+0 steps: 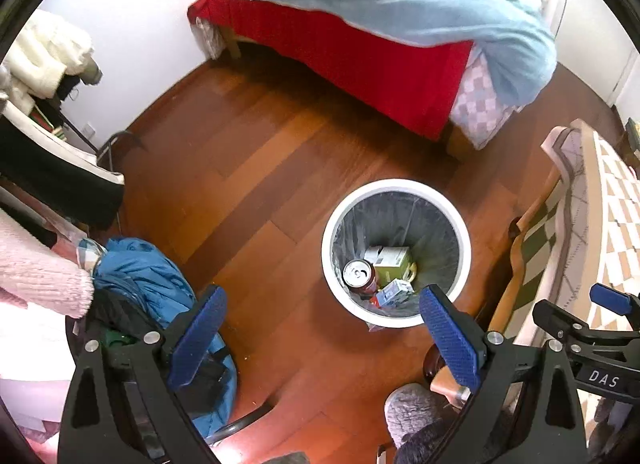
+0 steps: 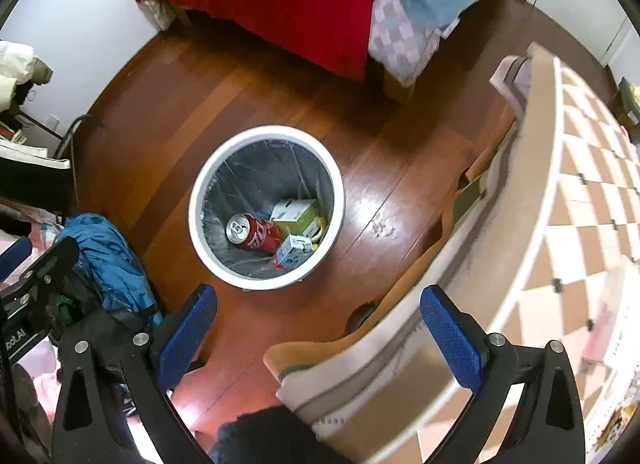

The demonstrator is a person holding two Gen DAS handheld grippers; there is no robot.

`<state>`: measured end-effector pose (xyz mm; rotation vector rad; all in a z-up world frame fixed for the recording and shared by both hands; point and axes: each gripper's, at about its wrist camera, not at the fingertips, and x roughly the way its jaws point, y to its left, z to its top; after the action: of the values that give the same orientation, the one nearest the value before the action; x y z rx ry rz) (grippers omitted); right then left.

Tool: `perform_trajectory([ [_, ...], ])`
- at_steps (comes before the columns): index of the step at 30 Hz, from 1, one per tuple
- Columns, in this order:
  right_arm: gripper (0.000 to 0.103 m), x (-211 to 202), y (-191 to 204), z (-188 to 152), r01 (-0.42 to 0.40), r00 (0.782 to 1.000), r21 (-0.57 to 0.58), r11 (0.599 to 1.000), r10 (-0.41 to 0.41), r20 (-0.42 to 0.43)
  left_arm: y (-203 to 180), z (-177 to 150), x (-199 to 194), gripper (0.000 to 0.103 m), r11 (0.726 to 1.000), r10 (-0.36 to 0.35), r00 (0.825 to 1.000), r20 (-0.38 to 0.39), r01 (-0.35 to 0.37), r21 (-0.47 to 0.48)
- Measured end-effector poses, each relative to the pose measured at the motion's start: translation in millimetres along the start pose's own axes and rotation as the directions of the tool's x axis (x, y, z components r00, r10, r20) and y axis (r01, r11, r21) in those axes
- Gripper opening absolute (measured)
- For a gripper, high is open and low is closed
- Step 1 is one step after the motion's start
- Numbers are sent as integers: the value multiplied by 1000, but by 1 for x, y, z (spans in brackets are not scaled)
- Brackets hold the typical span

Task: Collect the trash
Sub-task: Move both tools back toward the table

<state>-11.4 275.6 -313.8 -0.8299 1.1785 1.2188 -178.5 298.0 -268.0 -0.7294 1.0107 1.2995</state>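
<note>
A white round trash bin [image 1: 460,224] with a grey liner stands on the wooden floor; it also shows in the right wrist view [image 2: 338,192]. Inside lie a red soda can [image 1: 359,274] [image 2: 252,234], a green and white carton [image 1: 390,260] [image 2: 298,214] and a small blue and white box [image 1: 394,291] [image 2: 294,250]. My left gripper [image 1: 322,334] is open and empty, above the floor just left of the bin. My right gripper [image 2: 318,332] is open and empty, near the bin's front, over the floor and table edge.
A bed with a red sheet and light blue blanket [image 1: 380,16] stands behind. A blue jacket [image 1: 148,276] lies on a chair at the left. A table with a checkered cloth [image 2: 580,204] runs along the right. Clothes [image 1: 44,56] hang at the far left.
</note>
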Motion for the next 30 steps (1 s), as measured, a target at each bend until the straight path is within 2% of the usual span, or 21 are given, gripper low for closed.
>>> perform_trajectory([
  [10, 102, -87, -3, -34, -50, 991, 2, 999, 49, 122, -3, -19, -81, 98, 1000, -11, 994, 106, 10, 15],
  [17, 102, -141, -36, -67, -156, 968, 95, 983, 133, 212, -26, -28, -127, 98, 999, -14, 984, 180, 9, 33],
  [20, 102, -162, -68, -86, -194, 957, 166, 967, 149, 249, -54, -33, -140, 98, 997, -62, 976, 209, 50, 60],
  [23, 102, -177, -108, -106, -200, 952, 238, 950, 131, 276, -99, -39, -143, 98, 989, -116, 972, 207, 93, 117],
  [27, 102, -190, -186, -142, -135, 960, 378, 916, 27, 278, -177, -50, -134, 98, 967, -184, 972, 144, 152, 206],
  [30, 102, -191, -257, -177, -71, 968, 521, 851, -67, 242, -242, -58, -126, 98, 943, -220, 970, 106, 183, 278],
])
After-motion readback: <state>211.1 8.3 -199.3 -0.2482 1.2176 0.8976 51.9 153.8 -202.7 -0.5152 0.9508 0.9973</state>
